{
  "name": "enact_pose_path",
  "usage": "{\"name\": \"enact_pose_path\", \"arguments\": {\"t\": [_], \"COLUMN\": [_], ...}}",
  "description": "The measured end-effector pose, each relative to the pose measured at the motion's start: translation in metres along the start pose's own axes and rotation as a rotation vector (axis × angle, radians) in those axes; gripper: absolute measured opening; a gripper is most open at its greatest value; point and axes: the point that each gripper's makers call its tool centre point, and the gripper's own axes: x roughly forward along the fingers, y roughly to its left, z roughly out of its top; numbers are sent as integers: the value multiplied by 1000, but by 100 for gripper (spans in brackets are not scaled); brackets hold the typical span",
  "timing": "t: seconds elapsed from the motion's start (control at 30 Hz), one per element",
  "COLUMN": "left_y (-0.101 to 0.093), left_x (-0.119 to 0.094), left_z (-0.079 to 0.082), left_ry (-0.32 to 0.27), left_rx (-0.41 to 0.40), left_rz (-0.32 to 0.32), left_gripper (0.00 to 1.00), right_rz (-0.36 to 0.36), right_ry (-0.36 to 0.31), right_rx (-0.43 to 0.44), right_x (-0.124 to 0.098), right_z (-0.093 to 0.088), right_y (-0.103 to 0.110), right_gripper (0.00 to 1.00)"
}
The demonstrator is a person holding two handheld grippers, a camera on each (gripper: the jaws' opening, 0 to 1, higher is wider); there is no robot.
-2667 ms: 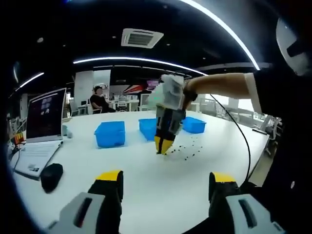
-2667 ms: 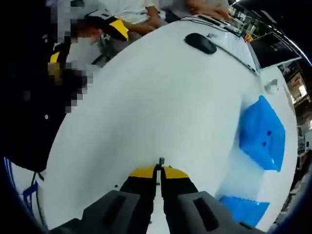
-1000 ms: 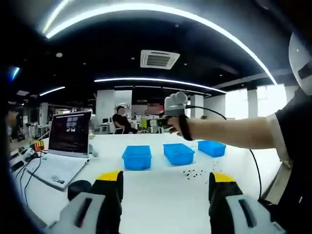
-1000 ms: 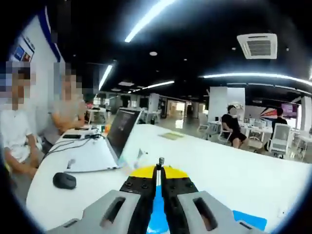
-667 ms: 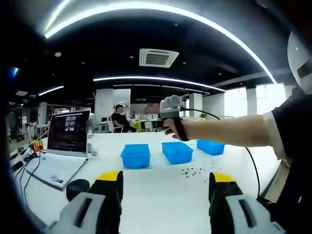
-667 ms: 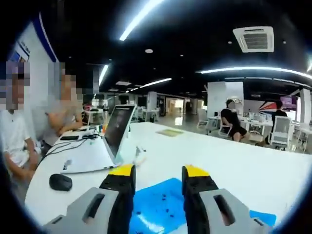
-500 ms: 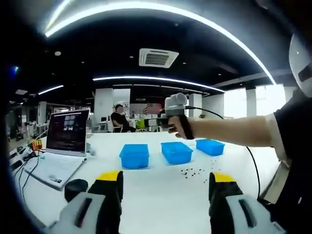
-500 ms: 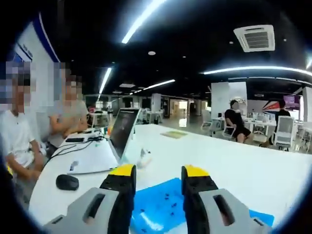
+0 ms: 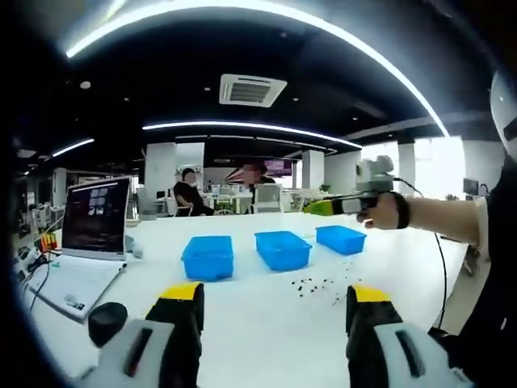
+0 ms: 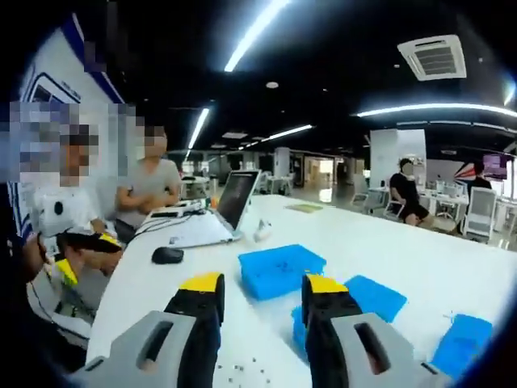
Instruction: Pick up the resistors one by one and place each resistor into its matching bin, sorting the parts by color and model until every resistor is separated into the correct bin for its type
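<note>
Looking along the left gripper (image 9: pixel 273 303), its jaws are seen spread and empty, as earlier. Ahead of them on the worktop (image 9: pixel 242 315) lie the scattered resistors (image 9: pixel 317 285), with three blue bins (image 9: pixel 208 257) just beyond. The right gripper (image 9: pixel 339 205), seen ahead and right, has been swung off toward the far-right bin.

In the right gripper view, the right gripper's jaws stand apart and empty; 1.0 s ago they were closed on a resistor. A release is judged complete; another pick is due. Bins are now seen beyond the jaws, and loose resistors (image 10: pixel 242 369) between them.
</note>
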Motion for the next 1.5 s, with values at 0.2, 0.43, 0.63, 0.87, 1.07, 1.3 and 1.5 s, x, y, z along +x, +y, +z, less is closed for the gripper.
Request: {"name": "enact_pose_path", "arguments": {"t": [0.2,0.43,0.63,0.87,1.07,1.3,1.5], "left_y": [-8,-24,-38,-46,-42,-39,-39], "left_x": [13,17,20,23,20,22,35], "left_z": [1,-2,-9,-14,-15,-20,-28], "left_ry": [7,33,57,74,91,155,256], "left_rx": [8,35,30,20,23,46,94], "left_rz": [-27,-72,-137,-160,-159,-187,-233], "left_gripper": [72,72,72,72,72,70,66], "right_rz": [-185,-343,-461,-489,-457,-420,-394], "right_ry": [-45,-50,-49,-56,-28,14,50], "right_rx": [-95,10,52,59,52,58,60], "right_x": [-113,-217,-272,-278,-266,-253,-245], "right_z": [-23,-56,-68,-66,-69,-80,-92], "right_y": [2,19,31,32,32,35,43], "right_gripper": [41,43,44,45,46,47,47]}}
